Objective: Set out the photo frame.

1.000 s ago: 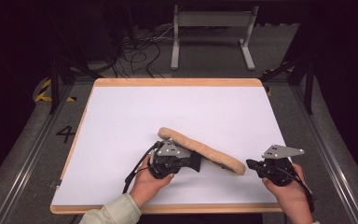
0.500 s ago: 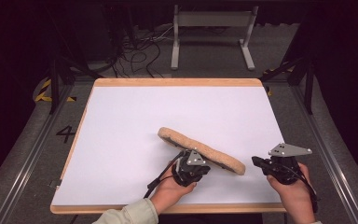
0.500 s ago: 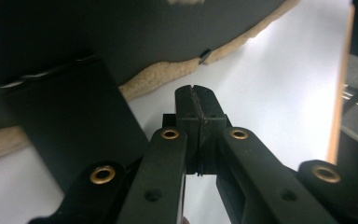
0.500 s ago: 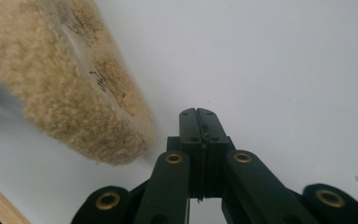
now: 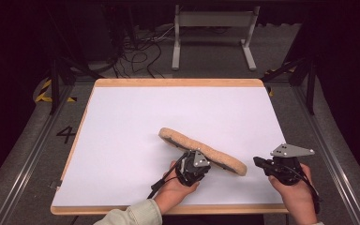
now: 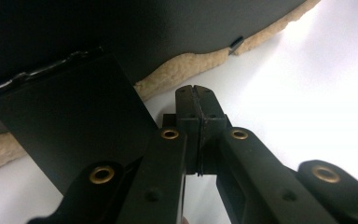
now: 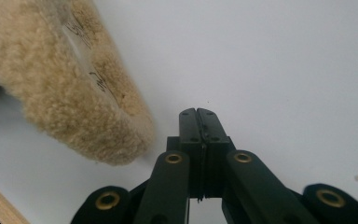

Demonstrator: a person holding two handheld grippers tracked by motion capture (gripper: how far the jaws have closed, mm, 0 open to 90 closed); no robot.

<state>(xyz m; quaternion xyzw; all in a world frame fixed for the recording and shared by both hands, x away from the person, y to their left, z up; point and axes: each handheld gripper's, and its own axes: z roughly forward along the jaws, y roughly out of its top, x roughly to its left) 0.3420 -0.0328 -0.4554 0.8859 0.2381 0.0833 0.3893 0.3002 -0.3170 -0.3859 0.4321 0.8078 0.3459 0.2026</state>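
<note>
**Two closed tools beside one fluffy pad**

From the high view, a long, flat, oval pad (image 5: 201,151) lies slantwise on the white table (image 5: 131,131), nearer the person's side. Its top is tan and woolly, like sheepskin. The table has a pale wooden rim, and its white sheet looks smooth and bare. The left tool (image 5: 193,167) sits right at the near edge of the pad, about the middle of its length, held by the left hand (image 5: 176,187). I think it is there to get under or push the pad. The right tool (image 5: 274,167) is just beside the pad's right end, a little apart from it, held by the right hand (image 5: 294,192). It seems to be waiting.

From the left tool's view, the left tool (image 6: 197,88) has both black jaws pressed flat together with nothing between them. It is closed and empty. Above it runs the pad's bumpy cream edge (image 6: 186,63), with a dark, smooth underside over it, so the pad looks tipped up on this side. A flat black plate (image 6: 74,121) stands at the left; I cannot tell what it is.

From the right tool's view, the right tool (image 7: 198,114) is also closed tight on nothing. The pad's rounded end (image 7: 74,112) is close at its left, thick and curly-soft. A clear strip with dark writing runs along the pad's flat face.
</note>
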